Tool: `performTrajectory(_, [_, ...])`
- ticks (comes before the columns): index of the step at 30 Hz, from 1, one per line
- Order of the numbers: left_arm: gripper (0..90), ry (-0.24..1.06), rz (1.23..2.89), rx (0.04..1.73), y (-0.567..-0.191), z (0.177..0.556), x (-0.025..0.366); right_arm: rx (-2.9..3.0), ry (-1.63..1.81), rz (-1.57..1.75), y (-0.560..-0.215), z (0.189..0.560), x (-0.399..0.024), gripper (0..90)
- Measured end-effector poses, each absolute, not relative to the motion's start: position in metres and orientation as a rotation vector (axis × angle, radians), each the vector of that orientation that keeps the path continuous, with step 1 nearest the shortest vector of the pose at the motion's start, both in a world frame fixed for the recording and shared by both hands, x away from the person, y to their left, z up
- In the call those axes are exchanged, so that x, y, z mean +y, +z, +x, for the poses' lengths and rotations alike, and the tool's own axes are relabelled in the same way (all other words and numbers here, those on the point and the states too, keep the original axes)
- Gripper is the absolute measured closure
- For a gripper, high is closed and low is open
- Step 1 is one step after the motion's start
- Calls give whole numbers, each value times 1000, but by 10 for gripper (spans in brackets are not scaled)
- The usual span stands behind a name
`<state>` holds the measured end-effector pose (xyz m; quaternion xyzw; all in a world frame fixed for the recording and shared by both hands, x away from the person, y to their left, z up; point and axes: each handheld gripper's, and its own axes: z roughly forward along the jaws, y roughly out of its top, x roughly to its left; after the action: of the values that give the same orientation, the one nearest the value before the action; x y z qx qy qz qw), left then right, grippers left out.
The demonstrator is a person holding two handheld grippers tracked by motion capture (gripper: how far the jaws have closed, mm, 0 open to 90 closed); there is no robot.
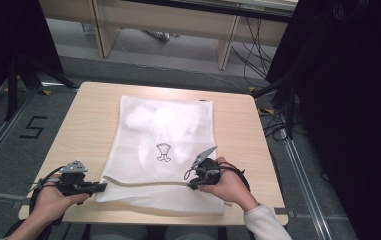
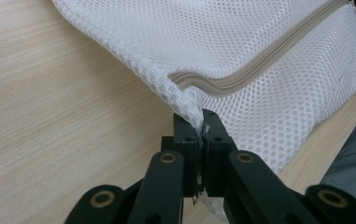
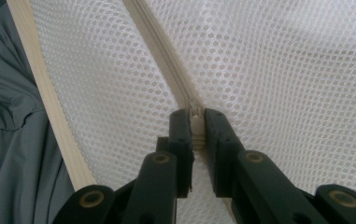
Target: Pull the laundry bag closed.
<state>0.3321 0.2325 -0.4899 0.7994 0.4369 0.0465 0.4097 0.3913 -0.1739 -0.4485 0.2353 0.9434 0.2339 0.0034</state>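
Pale wooden table (image 1: 78, 125) carries a white mesh laundry bag (image 1: 168, 145), lying flat near the person's edge. Left gripper (image 2: 199, 133) is clamped on its corner; right gripper (image 3: 196, 128) pinches the zipper pull (image 3: 196, 125), which could slip free if tugged askew

I saw the bag (image 1: 168, 150) was white open-weave mesh cloth w/ a matt beige zip tape (image 2: 255, 67); table (image 1: 78, 135) was pale wood-grain, smooth; gripper links matt black plastic, brass-look rivets.
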Motion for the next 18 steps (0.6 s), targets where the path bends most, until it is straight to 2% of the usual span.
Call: performTrajectory(18, [863, 124, 2016, 1104, -490, 332, 233, 2949, 738, 775, -446, 390, -180, 827])
